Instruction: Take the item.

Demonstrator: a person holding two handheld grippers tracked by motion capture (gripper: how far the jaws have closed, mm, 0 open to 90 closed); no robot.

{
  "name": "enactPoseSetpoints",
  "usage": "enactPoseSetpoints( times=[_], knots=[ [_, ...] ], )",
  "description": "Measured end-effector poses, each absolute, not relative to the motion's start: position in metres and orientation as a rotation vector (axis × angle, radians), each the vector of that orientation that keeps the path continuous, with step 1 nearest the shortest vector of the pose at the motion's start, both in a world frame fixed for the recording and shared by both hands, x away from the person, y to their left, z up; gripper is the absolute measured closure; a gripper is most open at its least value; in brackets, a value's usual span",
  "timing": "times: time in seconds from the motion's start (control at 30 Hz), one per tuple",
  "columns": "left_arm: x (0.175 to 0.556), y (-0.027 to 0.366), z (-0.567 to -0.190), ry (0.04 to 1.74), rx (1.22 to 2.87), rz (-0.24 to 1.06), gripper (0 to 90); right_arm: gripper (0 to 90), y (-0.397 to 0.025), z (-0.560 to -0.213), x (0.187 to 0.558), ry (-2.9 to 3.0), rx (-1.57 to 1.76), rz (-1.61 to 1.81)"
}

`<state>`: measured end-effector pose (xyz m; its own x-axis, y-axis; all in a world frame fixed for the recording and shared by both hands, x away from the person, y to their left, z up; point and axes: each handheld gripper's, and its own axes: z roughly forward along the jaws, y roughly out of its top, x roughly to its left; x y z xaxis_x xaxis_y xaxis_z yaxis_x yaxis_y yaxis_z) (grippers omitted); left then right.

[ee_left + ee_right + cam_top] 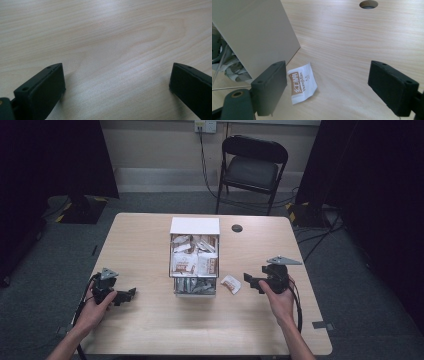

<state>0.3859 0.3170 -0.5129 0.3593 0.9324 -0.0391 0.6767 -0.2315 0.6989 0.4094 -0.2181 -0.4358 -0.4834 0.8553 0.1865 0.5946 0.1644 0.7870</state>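
Observation:
A white box-shaped organizer (194, 226) stands mid-table, its open tiers holding several brown-and-white packets and silver sachets. One white and brown sachet (230, 284) lies flat on the table just right of it. The sachet (302, 83) sits beside the organizer's white side wall (254, 32) in the right gripper view. My right gripper (252, 283) is open, a little to the right of the sachet, empty. My left gripper (129, 295) rests low at the table's front left, open over bare wood (112, 50).
The light wooden table (150, 330) has a round cable hole (237, 228) behind the organizer, and the cable hole (368, 4) also appears in the right gripper view. A black folding chair (251, 167) stands beyond the far edge. Dark curtains hang at both sides.

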Motion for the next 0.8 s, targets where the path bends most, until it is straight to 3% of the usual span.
enactPoseSetpoints(
  times=[0.8],
  knots=[
    [0.386,0.317,-0.513,1.393,1.994,0.523,0.0,15.1,-0.278,-0.431,0.370,2.038,1.515,1.139]
  ],
)
